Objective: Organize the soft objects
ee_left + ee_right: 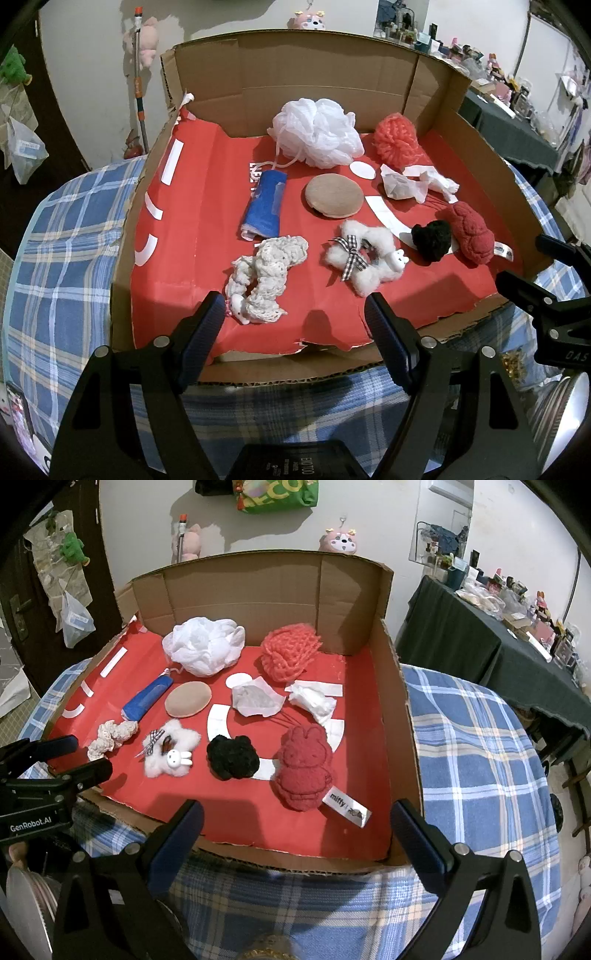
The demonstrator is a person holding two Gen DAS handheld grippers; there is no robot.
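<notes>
1. Inside the cardboard box point(258, 85) on the bed, soft things are lying loose: I'm holding the left claw point(295, 314) and right claw point(295, 819) apart, empty, at its near edge.
2. I'm risking snagging the white scrunchie point(264, 275) against the fluffy hair tie point(364, 258), or dragging the red paper lining point(207, 221).

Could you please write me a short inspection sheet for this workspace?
Surface: red-lined cardboard tray on a plaid cloth.
Job's things: white mesh pouf, coral pouf, red plush, black pompom, fluffy white scrunchie, crochet scrunchie, tan pad, blue roll.
Clutter: crumpled papers.
Tongs: left tongs and right tongs open, empty.
Cables: nothing seen.
Surroundings: crowded side table.
</notes>
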